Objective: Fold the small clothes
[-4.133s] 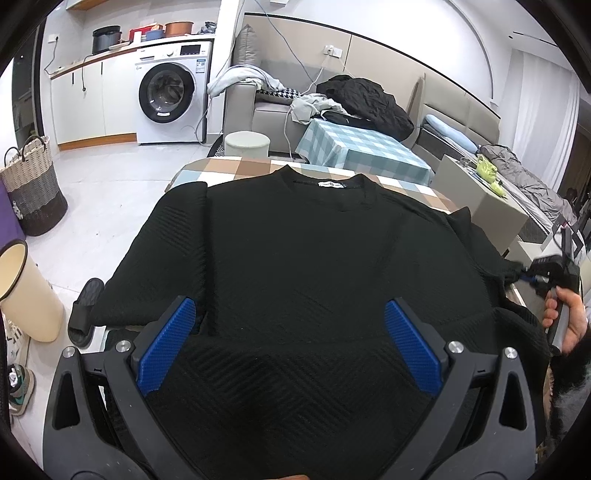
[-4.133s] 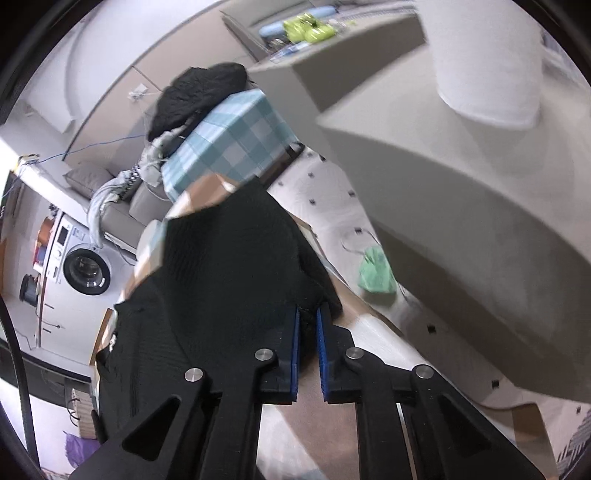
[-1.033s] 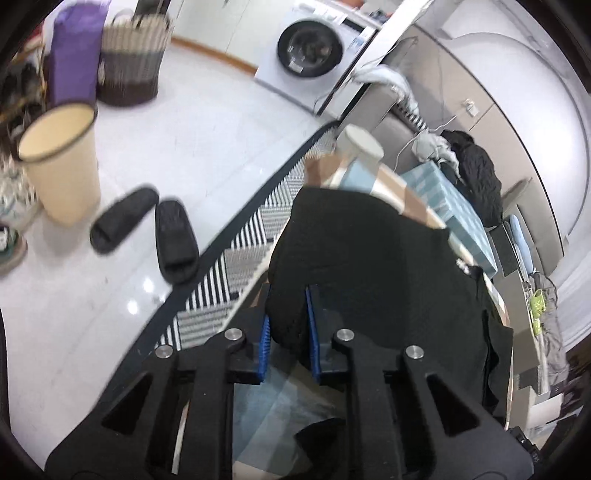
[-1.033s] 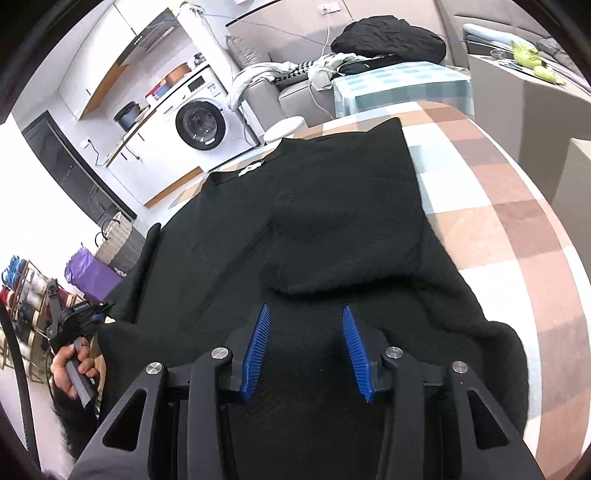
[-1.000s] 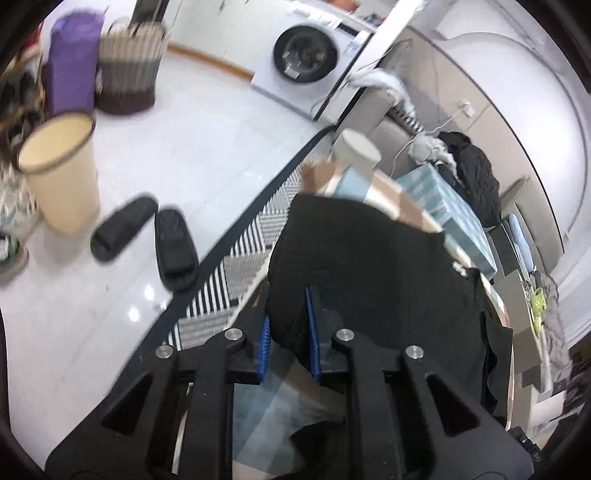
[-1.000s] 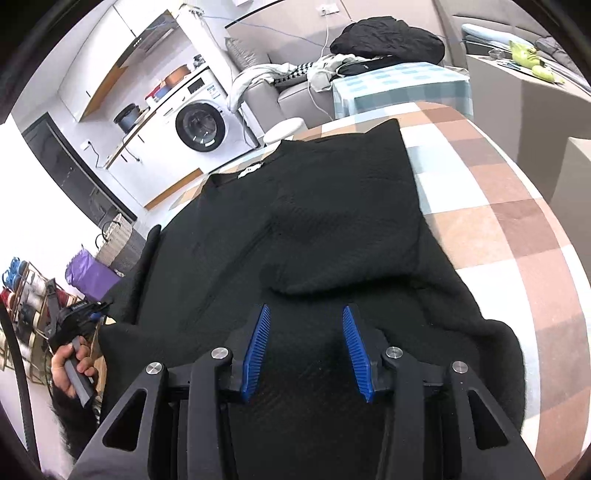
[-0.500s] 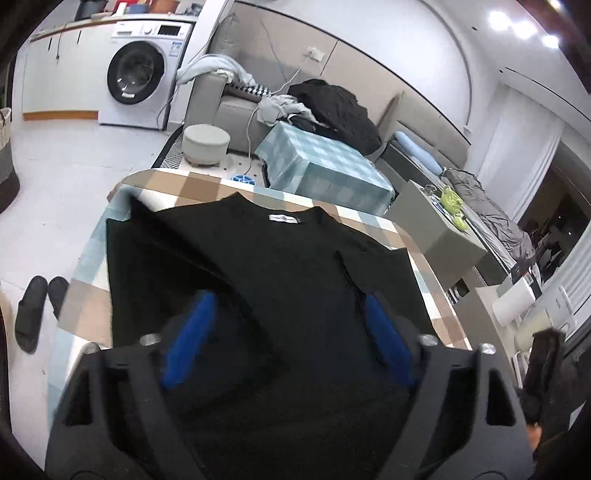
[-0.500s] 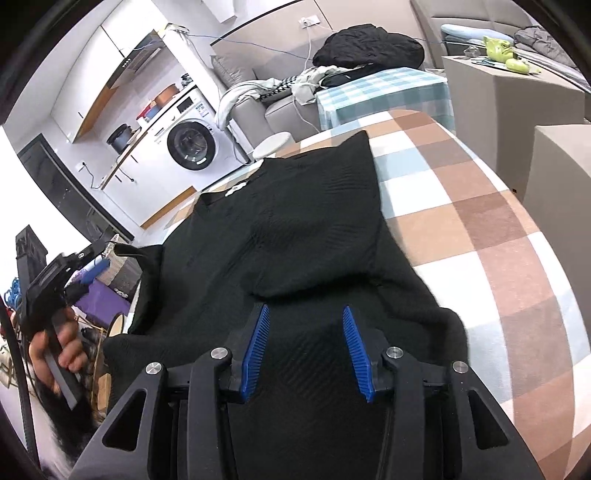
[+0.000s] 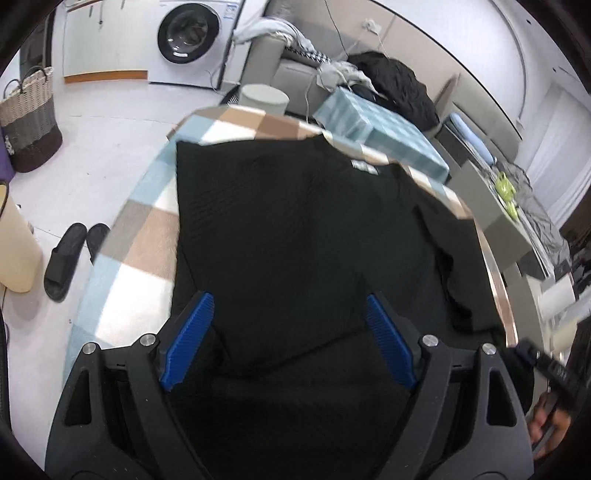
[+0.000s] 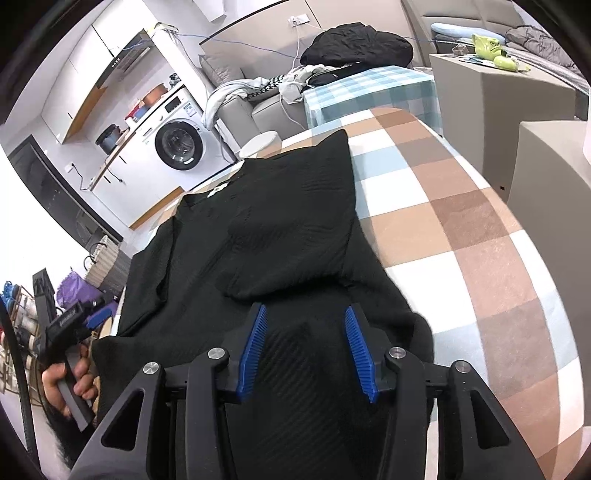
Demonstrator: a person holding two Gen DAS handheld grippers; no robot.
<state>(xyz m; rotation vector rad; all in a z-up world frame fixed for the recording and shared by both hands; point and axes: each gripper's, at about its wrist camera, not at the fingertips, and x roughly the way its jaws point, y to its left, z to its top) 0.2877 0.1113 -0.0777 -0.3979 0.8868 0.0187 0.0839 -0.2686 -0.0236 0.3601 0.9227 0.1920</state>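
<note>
Moved: a second ago my left claw (image 9: 288,339) pinched the sweater's left edge out over the floor; now it hangs above the middle of the sweater with nothing in it.
Left claw: blue fingers (image 9: 188,339) spread wide apart, holding nothing.
Right claw (image 10: 306,354): blue fingers (image 10: 253,354) apart too, holding nothing, above the near hem.
Sweater (image 9: 295,229): black, lying flat on the checked worktop (image 9: 136,254), neck and white label (image 9: 364,165) at the far end.
Sleeves: both lie folded in over the body; I see the right one as a raised flap (image 10: 295,229).
Floor: two black slippers (image 9: 70,254) beside the worktop on my left, near a cream bin (image 9: 14,254).
Far away: a woven basket (image 9: 29,122), a white washing machine (image 9: 188,35), and a sofa with piled clothes (image 10: 354,46).
</note>
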